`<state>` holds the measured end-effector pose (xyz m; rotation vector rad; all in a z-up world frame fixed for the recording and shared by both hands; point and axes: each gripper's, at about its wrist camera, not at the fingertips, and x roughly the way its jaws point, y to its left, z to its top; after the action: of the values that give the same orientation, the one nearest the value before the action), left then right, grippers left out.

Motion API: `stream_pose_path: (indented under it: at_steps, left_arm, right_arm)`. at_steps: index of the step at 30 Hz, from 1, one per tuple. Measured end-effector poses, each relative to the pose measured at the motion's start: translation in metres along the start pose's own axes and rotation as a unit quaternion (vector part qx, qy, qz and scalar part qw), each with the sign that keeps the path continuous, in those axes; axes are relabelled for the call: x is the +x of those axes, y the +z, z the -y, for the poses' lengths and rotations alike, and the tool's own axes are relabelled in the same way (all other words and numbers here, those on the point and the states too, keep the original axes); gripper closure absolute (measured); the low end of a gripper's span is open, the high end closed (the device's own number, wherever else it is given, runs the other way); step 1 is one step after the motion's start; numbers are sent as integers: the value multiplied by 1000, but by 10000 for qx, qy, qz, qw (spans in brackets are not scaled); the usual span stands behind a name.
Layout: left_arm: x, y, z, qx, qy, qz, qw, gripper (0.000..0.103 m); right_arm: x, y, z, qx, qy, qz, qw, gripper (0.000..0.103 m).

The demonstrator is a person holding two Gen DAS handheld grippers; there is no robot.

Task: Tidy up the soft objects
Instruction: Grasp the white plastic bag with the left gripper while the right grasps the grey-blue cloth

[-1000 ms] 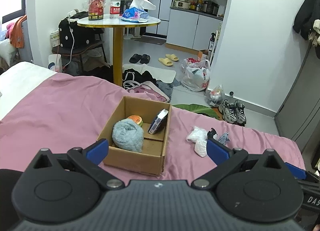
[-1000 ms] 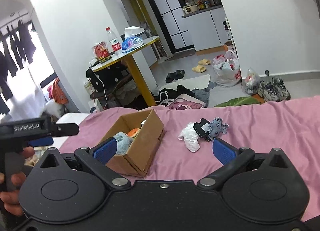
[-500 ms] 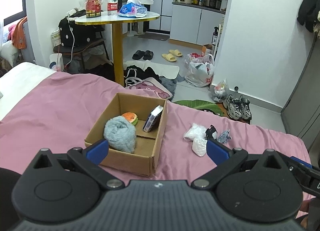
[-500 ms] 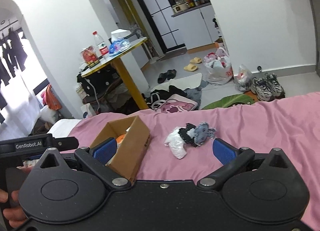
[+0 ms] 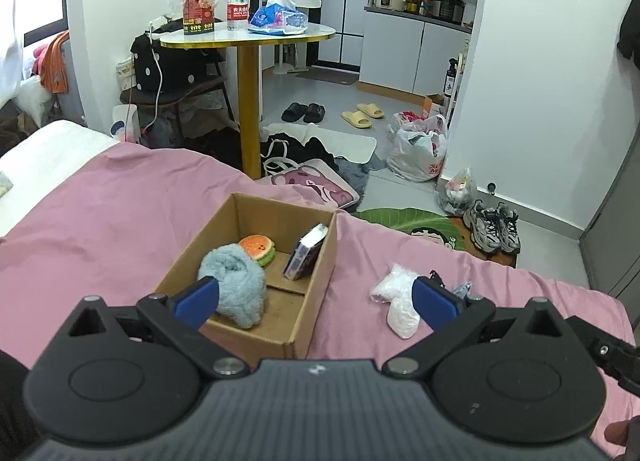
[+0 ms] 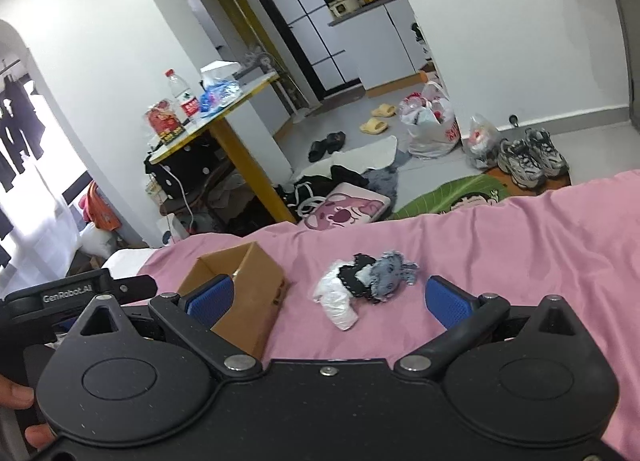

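A small heap of soft items, namely a white crumpled cloth bundle [image 6: 338, 303], a black lace-edged piece [image 6: 357, 276] and a grey-blue frilled fabric piece [image 6: 393, 271], lies on the pink bedsheet [image 6: 520, 245]. The heap sits just right of the open brown cardboard box [image 5: 280, 261] and apart from it. In the right wrist view its long axis runs from near-left (white bundle) to far-right (grey-blue piece).

The right gripper [image 6: 329, 297] has its blue-padded fingers spread wide with nothing between them. The heap lies straight ahead of it, centred in the gap but just beyond the fingertips.

The left gripper [image 5: 316, 297] is likewise spread and empty. It faces the box's near right corner, and the heap sits off to its right, partly hidden behind its right finger pad [image 5: 436, 301]. The right gripper therefore appears the better aligned for the pick.

Inside the box are a fluffy grey-blue plush ball [image 5: 236, 281] in the near compartment, a burger-shaped soft toy [image 5: 258, 249] behind it, and a dark flat packet [image 5: 304, 257] leaning on the right wall.

A transfer would probably run leftward over the box's right wall.
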<state>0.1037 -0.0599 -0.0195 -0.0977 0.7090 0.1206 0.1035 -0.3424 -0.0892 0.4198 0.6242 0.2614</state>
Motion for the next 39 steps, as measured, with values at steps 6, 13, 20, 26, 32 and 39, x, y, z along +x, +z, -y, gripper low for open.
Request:
stream_pose_path:
  at_steps: [6, 13, 20, 26, 32, 39]
  left_arm:
    - [13, 1, 16, 2, -122, 38, 9999, 3]
    - [38, -4, 36, 106, -337, -83, 9993, 17]
    - [76, -8, 50, -21, -400, -326, 9987, 26]
    - [109, -10, 60, -112, -498, -550, 9972, 33]
    - [139, -19, 71, -200, -672, -759, 9946, 35]
    - [179, -32, 85, -158, -685, -1182, 9905, 40]
  right_arm:
    - [25, 6, 21, 157, -22, -223, 9996, 0]
    - [51, 0, 38, 355, 101, -411, 9985, 5]
    - [71, -2, 53, 580, 156, -432, 9973, 19]
    - [93, -2, 61, 824, 127, -531, 9951, 30]
    - [120, 3, 68, 1021, 136, -610, 9928, 33]
    - [149, -1, 80, 1195, 131, -898, 9887, 37]
